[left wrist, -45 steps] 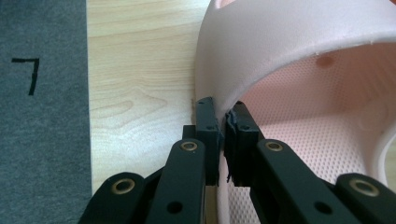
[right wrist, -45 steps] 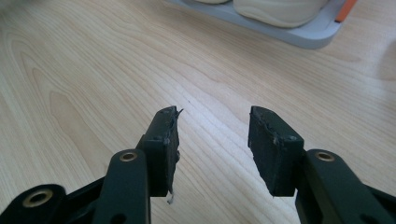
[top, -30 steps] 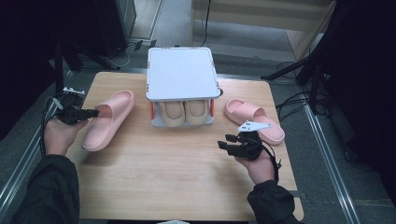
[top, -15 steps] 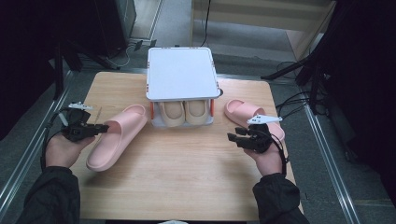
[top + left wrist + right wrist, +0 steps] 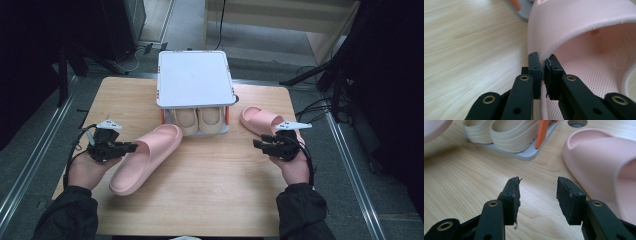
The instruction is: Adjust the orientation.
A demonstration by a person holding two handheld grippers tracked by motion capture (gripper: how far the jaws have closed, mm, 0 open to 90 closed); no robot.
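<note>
The left gripper (image 5: 542, 68) has its jaws clamped on the side wall of a pink foam slide sandal (image 5: 147, 157), which lies slanted at the left of centre in the high view. The right gripper (image 5: 537, 187) holds its jaws apart with nothing between them, over the wooden table (image 5: 220, 185). Just beside it, right of centre, lies a second pink foam slide sandal (image 5: 262, 120). At upper centre a white two-tier shoe rack (image 5: 195, 77) holds a pair of beige slippers (image 5: 199, 119).
</note>
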